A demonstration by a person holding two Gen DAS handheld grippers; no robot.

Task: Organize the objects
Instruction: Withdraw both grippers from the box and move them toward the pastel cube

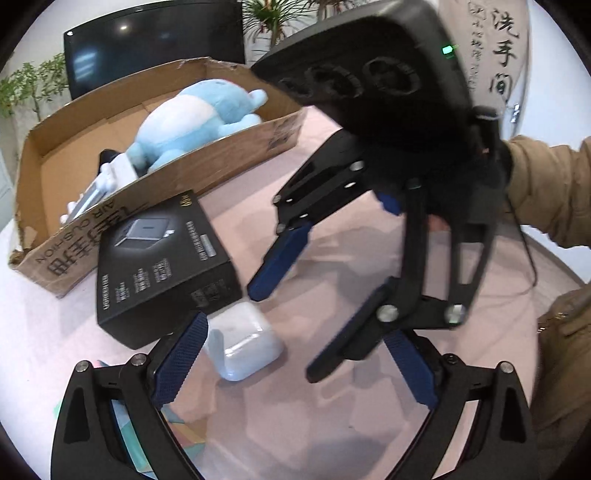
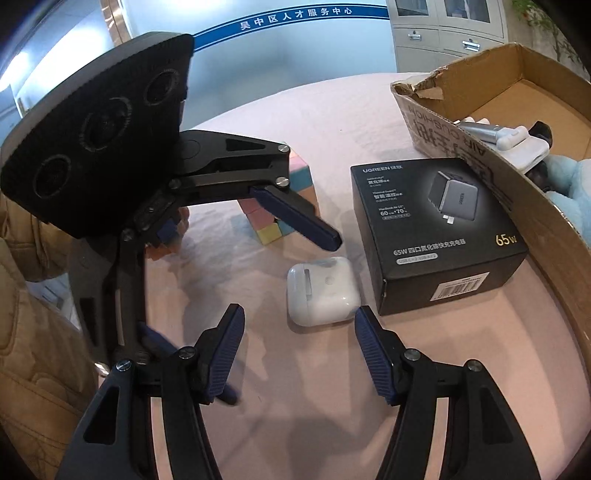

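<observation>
A white earbud case (image 1: pixel 245 341) (image 2: pixel 323 291) lies on the pink table next to a black charger box (image 1: pixel 162 266) (image 2: pixel 432 232). My left gripper (image 1: pixel 295 362) is open and empty just before the case. My right gripper (image 2: pixel 299 343) is open and empty, with the case just beyond its fingertips; it also shows in the left wrist view (image 1: pixel 284 332). The left gripper shows in the right wrist view, with one blue-padded finger (image 2: pixel 299 218) pointing at the case. A cardboard box (image 1: pixel 229 155) (image 2: pixel 517 177) holds a blue plush toy (image 1: pixel 195 118) and a white and grey item (image 2: pixel 498 138).
A pastel cube puzzle (image 2: pixel 284 210) stands on the table behind the left gripper's finger. Pastel paper (image 1: pixel 181 435) lies under the left gripper. A dark screen (image 1: pixel 155 40) and plants stand behind the cardboard box. Grey cabinets (image 2: pixel 447 33) stand at the back.
</observation>
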